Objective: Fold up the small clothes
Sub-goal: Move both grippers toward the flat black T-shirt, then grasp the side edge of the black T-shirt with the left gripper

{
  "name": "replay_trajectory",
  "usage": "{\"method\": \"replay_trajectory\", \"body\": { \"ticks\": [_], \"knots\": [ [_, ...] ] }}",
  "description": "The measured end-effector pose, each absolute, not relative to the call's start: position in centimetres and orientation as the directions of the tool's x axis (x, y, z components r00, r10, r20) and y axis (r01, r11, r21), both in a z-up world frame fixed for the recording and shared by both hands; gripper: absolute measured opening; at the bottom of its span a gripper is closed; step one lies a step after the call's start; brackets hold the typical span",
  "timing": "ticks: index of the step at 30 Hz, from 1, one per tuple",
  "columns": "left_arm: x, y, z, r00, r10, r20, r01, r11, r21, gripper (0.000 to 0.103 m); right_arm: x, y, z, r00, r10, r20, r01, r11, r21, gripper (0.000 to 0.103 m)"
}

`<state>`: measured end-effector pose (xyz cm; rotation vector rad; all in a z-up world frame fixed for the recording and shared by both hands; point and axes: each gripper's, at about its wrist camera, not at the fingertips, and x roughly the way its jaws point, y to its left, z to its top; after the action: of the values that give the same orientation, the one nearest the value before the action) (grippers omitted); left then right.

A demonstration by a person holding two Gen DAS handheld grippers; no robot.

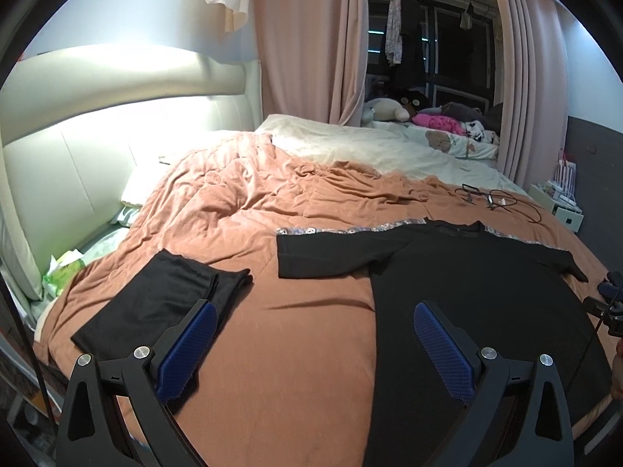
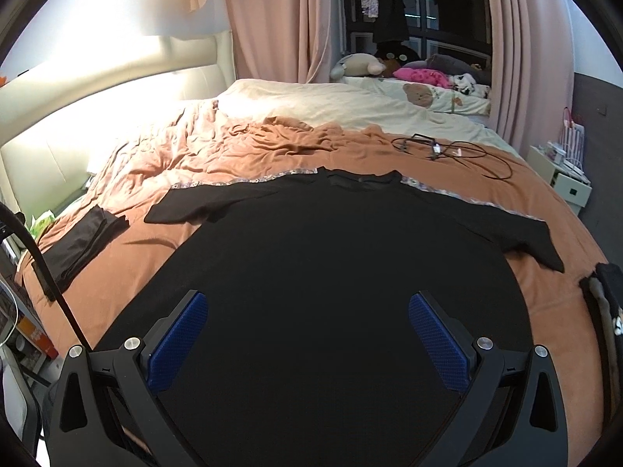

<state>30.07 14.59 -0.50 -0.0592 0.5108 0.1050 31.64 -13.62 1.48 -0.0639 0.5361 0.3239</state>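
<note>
A black T-shirt (image 2: 331, 257) lies spread flat on the orange bedspread (image 2: 163, 163), collar away from me, both sleeves out; a patterned strip runs along its shoulders. It fills the right half of the left wrist view, black T-shirt (image 1: 479, 272). A folded black garment (image 1: 163, 295) lies to its left, folded black garment (image 2: 78, 245). My left gripper (image 1: 315, 334) is open above bare bedspread (image 1: 292, 350) beside the shirt's left edge. My right gripper (image 2: 307, 323) is open over the shirt's lower body. Both hold nothing.
Black cables (image 2: 451, 151) lie on the bed beyond the collar. A cream duvet (image 2: 331, 105) and plush toys (image 2: 389, 64) sit further back by pink curtains. A white nightstand (image 2: 560, 179) stands at the right. A dark garment (image 2: 607, 311) hangs off the bed's right edge.
</note>
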Motion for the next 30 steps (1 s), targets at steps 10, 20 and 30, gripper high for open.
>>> {"method": "replay_trajectory", "body": {
  "ticks": [10, 20, 30],
  "knots": [
    [36.1, 16.3, -0.2, 0.847, 0.049, -0.529, -0.087, 0.995, -0.047, 0.096, 36.3, -12.0, 2.2, 0.791, 0.326, -0.517, -0.353, 0.934, 0.050, 0.103],
    [44.2, 19.6, -1.5, 0.799, 0.037, -0.600, -0.104, 0.992, -0.077, 0.085, 43.0, -9.8, 2.2, 0.758, 0.376, -0.533, -0.400, 0.913, 0.076, 0.093],
    [53.2, 23.1, -5.8, 0.687, -0.022, -0.727, -0.142, 0.976, -0.163, 0.068, 50.4, -6.4, 1.4, 0.695, 0.404, -0.594, -0.408, 0.903, 0.137, 0.070]
  ]
}}
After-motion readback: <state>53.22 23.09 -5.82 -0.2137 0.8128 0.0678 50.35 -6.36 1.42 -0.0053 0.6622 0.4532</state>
